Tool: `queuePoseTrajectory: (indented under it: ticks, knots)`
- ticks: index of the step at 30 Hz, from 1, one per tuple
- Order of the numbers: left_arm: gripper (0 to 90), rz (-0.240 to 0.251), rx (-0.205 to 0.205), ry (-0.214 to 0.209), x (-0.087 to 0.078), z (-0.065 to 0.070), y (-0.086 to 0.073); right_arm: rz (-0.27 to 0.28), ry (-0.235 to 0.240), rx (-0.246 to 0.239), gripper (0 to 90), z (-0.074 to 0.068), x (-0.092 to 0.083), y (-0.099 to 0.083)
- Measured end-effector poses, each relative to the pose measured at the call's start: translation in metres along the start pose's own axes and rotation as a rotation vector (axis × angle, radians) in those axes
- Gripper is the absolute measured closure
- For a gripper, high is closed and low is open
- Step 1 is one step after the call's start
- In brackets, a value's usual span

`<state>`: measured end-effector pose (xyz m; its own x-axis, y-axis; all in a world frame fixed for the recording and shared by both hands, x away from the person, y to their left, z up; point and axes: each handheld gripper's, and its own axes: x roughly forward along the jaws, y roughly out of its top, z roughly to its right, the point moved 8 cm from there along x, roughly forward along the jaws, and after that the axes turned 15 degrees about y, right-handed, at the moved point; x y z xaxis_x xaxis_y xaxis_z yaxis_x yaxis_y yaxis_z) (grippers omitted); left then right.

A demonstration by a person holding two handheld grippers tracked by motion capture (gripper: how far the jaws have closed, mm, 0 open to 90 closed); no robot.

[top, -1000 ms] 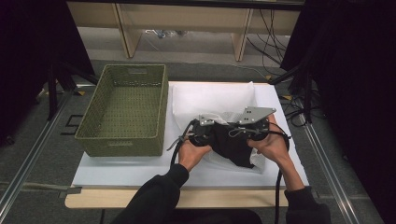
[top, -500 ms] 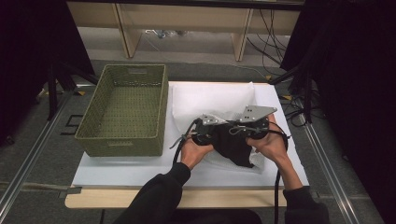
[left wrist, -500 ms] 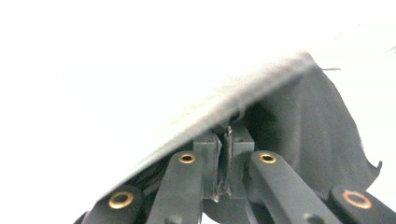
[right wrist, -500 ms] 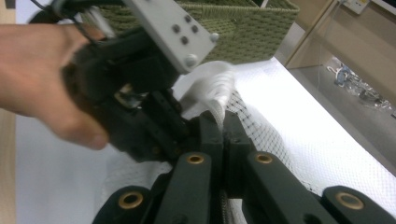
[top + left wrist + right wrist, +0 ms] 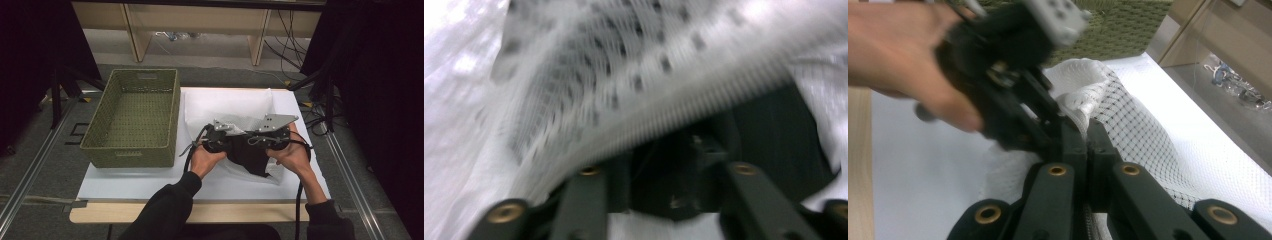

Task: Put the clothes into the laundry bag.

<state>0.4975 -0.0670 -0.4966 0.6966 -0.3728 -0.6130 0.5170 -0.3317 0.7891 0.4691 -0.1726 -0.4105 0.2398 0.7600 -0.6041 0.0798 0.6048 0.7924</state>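
Setup was a wooden table [image 5: 150, 212] with a white sheet [image 5: 135, 180] spread over it, dark curtains on both sides and a tangle of cables on the floor behind. The person had both tongs close together near the middle of the sheet, working on a white mesh laundry bag [image 5: 235, 107] with a black garment [image 5: 250, 155] bunched up right between and just below the two tongs. The right gripper [image 5: 1087, 134] had its jaws pressed tight together, clamped on the zippered edge of the mesh bag, and you could see the netting spilling out past the jaw tips and off to their right. The left gripper [image 5: 216, 135] sat just beside it, nearly touching; its jaws had just been opening and stood a bit apart, with the mesh draped blurry right in front of its camera and dark fabric beyond them, but nothing looked pinched. From the right gripper view, the left hand [image 5: 903, 60] and its tong showed up close, just past the right jaw tips. An olive green woven basket [image 5: 132, 120] sat well off to the left of the left tong, on the sheet's edge.
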Motion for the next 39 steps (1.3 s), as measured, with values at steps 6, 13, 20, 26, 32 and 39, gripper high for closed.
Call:
queuePoseTrajectory:
  ticks: [6,13,20,26,32,39]
  knots:
    - [45.0,-0.075,0.068,-0.019,-0.023,0.004,-0.029,-0.01,-0.002,0.002,90.0,0.001,0.0,-0.002]
    - [44.4,-0.123,0.127,-0.006,-0.015,-0.002,-0.045,-0.015,-0.016,-0.007,90.0,0.001,0.0,-0.002]
    - [58.8,-0.131,0.214,-0.039,-0.008,-0.003,-0.052,-0.014,-0.002,0.0,90.0,0.0,0.001,-0.003]
    - [48.6,-0.141,0.225,-0.081,-0.023,-0.01,-0.052,-0.018,-0.004,0.003,90.0,0.0,0.001,-0.004]
    - [46.5,-0.127,0.232,-0.044,-0.022,-0.028,-0.058,-0.018,-0.003,-0.003,90.0,0.0,0.001,-0.003]
    - [41.9,-0.119,0.281,-0.047,-0.009,-0.014,-0.058,-0.02,0.001,-0.002,90.0,0.0,0.002,-0.003]
